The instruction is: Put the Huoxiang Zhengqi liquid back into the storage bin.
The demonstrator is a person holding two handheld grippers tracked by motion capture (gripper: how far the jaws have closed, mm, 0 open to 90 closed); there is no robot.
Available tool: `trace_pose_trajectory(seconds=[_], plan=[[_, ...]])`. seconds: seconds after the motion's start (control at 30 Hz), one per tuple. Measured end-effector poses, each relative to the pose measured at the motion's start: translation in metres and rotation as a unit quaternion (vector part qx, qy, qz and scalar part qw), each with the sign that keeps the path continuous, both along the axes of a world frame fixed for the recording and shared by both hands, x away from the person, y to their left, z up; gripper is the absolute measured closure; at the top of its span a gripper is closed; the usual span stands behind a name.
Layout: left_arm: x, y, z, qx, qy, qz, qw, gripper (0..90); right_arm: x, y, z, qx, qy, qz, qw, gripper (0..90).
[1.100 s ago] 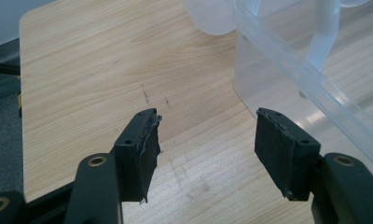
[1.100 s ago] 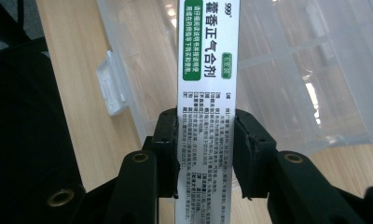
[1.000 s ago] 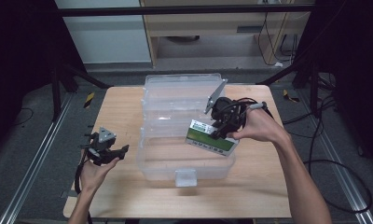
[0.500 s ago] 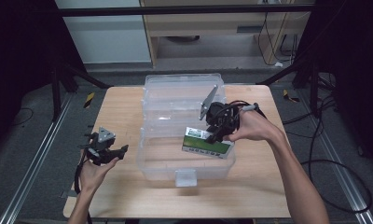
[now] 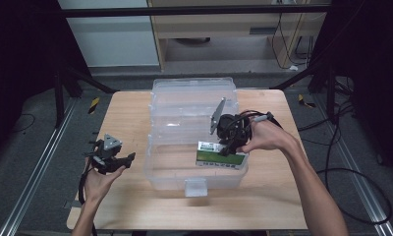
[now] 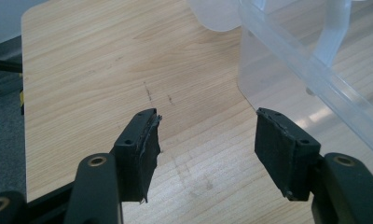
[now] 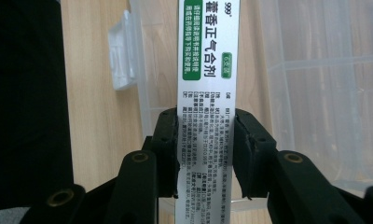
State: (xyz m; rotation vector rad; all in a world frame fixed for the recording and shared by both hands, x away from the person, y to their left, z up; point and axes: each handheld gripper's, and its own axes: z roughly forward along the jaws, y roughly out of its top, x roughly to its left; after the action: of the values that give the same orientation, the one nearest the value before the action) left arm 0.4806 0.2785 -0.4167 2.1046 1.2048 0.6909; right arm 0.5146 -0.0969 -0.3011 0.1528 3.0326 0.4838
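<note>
A white and green medicine box [image 5: 221, 157] [image 7: 206, 84] hangs just inside the front right part of the clear plastic bin [image 5: 161, 173], clamped across its narrow sides by my right gripper [image 5: 230, 147] [image 7: 206, 154]. The printed face of the box fills the middle of the right gripper view, with the bin's wall and its white latch [image 7: 120, 51] beyond. My left gripper [image 5: 126, 160] [image 6: 205, 142] rests in a hand over the bare table to the left of the bin, its jaws standing wide with nothing between them. The bin's corner [image 6: 287, 70] shows to its upper right.
The bin's clear lid [image 5: 193, 96] lies folded back behind it on the wooden table [image 5: 126, 118]. A white latch [image 5: 195, 187] sticks out of the bin's front wall. Bare wood lies left and right of the bin; cables [image 5: 347, 177] trail off the right edge.
My right gripper has sunk and drifted a little left with the box, from above the bin's right rim down into the bin. The left gripper has kept still.
</note>
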Motion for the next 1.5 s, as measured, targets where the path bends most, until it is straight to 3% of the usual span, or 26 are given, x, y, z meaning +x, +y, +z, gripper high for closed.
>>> trace_pose_trajectory(seconds=[0.1,0.43,1.5], plan=[[0.000,0.000,0.000,0.000,0.000,0.000,1.0000,39.2,0.001,0.000,-0.005,-0.011,0.006,-0.007,0.9999,64.4],[0.000,-0.001,-0.001,0.001,0.002,0.000,1.0000,39.2,0.002,-0.001,-0.023,-0.020,0.014,0.011,0.9996,64.4],[0.001,-0.001,-0.002,0.003,0.004,0.000,1.0000,39.2,0.000,0.003,-0.049,-0.029,0.009,0.053,0.9981,64.0]])
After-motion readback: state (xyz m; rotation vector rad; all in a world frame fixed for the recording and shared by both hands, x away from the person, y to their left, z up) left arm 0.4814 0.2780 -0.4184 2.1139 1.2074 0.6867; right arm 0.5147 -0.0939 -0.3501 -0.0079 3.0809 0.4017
